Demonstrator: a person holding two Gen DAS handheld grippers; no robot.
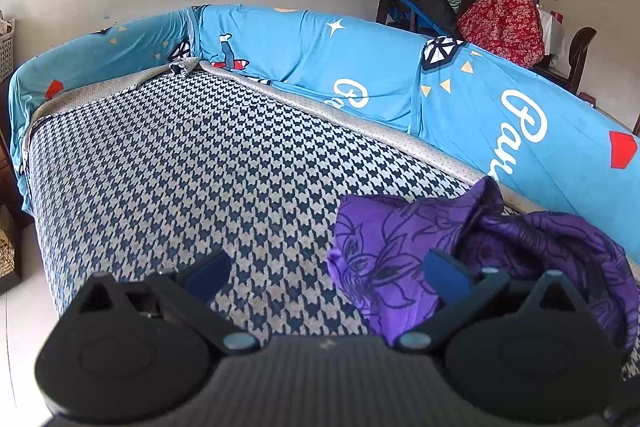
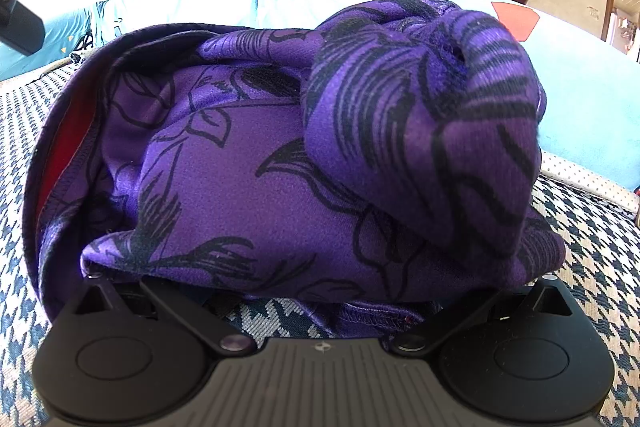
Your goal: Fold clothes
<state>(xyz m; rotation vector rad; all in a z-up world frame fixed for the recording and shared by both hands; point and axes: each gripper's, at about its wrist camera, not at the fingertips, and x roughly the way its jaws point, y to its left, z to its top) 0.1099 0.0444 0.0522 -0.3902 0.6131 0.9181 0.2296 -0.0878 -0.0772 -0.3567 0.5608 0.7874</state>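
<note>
Fingers point(image 1: 208, 273) of the left gripper point(image 1: 324, 273) are spread wide, empty, above the houndstooth sofa seat point(image 1: 180, 167). A crumpled purple floral garment point(image 1: 420, 247) is found at its right finger. The right gripper's fingers are hidden under this garment point(image 2: 280, 167); their state cannot be told.

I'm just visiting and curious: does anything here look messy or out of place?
Yes. The purple garment lies crumpled in a heap on the checked cushion, one part bunched into a knot-like lump rather than spread flat. Nothing looks torn or spilled.
</note>
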